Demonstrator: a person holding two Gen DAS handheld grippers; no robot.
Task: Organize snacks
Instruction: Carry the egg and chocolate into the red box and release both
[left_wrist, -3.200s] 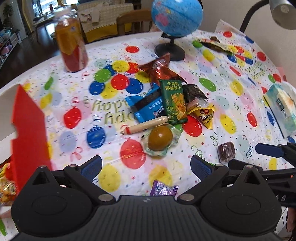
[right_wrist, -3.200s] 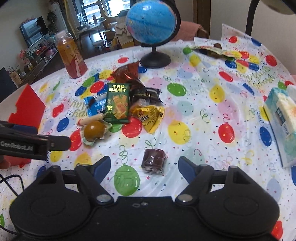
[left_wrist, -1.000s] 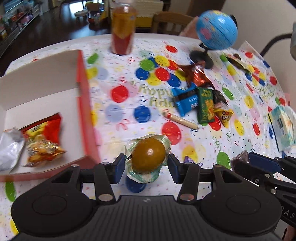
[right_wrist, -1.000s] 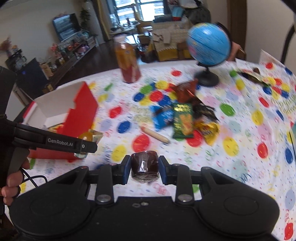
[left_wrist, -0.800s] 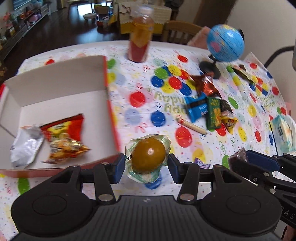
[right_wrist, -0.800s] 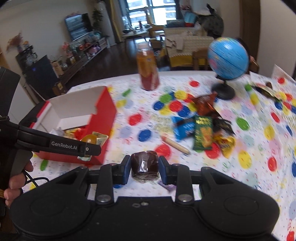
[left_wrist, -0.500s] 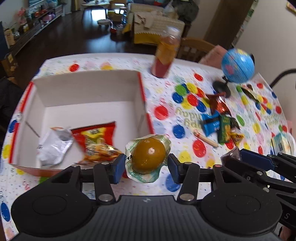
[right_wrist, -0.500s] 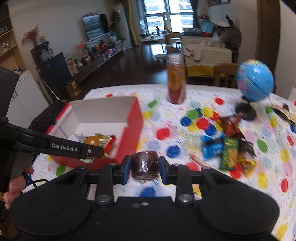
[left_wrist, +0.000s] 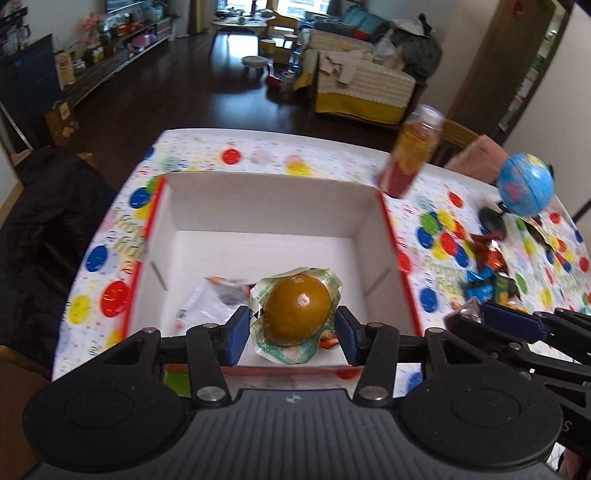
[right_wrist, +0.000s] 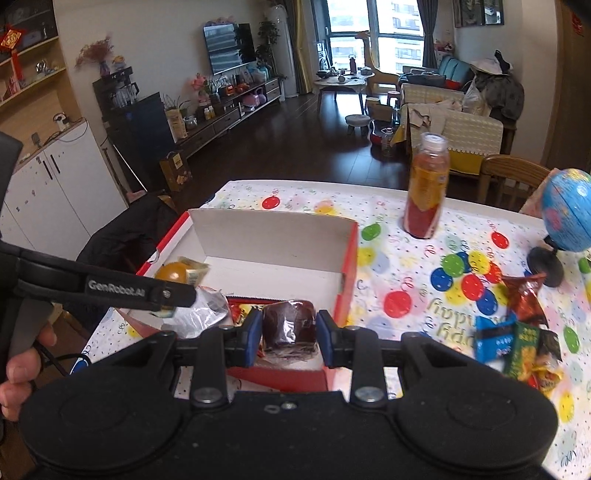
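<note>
My left gripper (left_wrist: 293, 325) is shut on a packaged brown egg (left_wrist: 297, 308) in a clear green-printed wrapper, held above the near part of the open red-and-white box (left_wrist: 266, 206). My right gripper (right_wrist: 289, 332) is shut on a dark brown wrapped snack (right_wrist: 290, 325), held over the near right corner of the same box (right_wrist: 273, 236). A silver packet (left_wrist: 207, 310) and a red snack bag (right_wrist: 240, 306) lie on the box floor. In the right wrist view the left gripper's finger (right_wrist: 110, 286) reaches over the box with the egg (right_wrist: 171, 273).
Several loose snack packets (right_wrist: 517, 332) lie on the balloon-print tablecloth (right_wrist: 406, 273) right of the box. An orange juice bottle (right_wrist: 426, 188) stands behind the box. A blue globe (right_wrist: 567, 214) stands at far right. The table edge runs just left of the box.
Both grippers have swung left with their snacks, from beside the box to over it. Both stay shut on what they hold.
</note>
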